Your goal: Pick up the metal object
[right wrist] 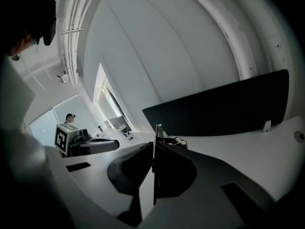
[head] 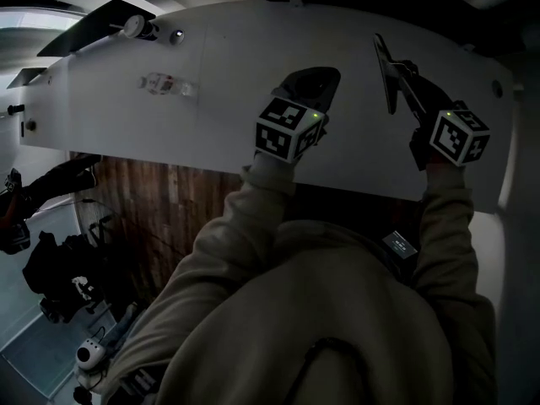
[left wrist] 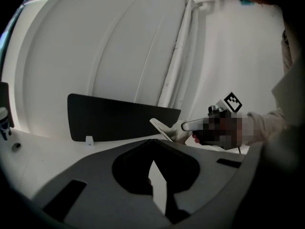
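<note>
While bending over a wide white worktop [head: 228, 66] in a white-walled room with brown wood flooring [head: 160, 201], reaches both pale sleeves [head: 245, 218] forward. Faces a long black divider panel [left wrist: 119, 118] standing upright on the worktop, footed by a small white clip [left wrist: 89, 140]. Holds the left tool [left wrist: 152, 163] over the worktop, tips pressed together with only a sliver of light behind them, nothing in its grip. Clamps the right tool [right wrist: 152, 147], off to the right and angled leftward, on the metal object [right wrist: 156, 135]: a thin flat strip standing edge-on between the jaws, poking past their tips, up off the worktop. Carries black-and-white markers [head: 287, 129] on both cubes, each a coded square pattern. Leaves a small clear bottle [head: 169, 84] lying well to the left, its red-banded label too small to read.
</note>
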The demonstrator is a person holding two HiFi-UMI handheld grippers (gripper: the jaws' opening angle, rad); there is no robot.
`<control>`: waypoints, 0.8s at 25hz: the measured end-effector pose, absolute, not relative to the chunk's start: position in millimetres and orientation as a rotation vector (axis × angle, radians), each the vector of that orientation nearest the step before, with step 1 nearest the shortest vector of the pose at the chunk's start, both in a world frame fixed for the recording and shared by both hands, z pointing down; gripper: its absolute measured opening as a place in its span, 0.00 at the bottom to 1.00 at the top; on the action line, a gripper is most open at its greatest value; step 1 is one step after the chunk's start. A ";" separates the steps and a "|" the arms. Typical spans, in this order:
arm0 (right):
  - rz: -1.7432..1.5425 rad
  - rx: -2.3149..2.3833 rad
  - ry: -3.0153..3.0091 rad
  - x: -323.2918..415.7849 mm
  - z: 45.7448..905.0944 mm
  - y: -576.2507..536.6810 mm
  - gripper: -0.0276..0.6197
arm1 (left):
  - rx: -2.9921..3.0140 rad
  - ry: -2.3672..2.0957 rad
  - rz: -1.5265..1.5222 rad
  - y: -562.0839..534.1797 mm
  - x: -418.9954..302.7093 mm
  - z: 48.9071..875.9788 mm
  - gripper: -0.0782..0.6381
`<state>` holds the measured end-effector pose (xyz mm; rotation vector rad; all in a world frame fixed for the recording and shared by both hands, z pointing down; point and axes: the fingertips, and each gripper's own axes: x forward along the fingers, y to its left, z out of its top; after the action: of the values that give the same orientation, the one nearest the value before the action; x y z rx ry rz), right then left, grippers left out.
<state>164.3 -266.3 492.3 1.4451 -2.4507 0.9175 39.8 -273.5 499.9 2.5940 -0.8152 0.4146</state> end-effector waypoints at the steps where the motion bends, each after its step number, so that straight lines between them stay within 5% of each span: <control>1: 0.899 1.458 -2.461 165.3 483.2 -267.5 0.09 | 2.601 -0.818 0.406 -274.8 38.9 493.9 0.10; 20: 0.441 1.571 -2.624 192.7 276.8 -248.7 0.09 | 2.842 -0.885 0.143 -290.0 50.6 311.3 0.10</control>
<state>192.7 -248.7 276.8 1.5711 -2.6240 0.4412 50.6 -290.0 311.3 2.8425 -0.8847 0.1429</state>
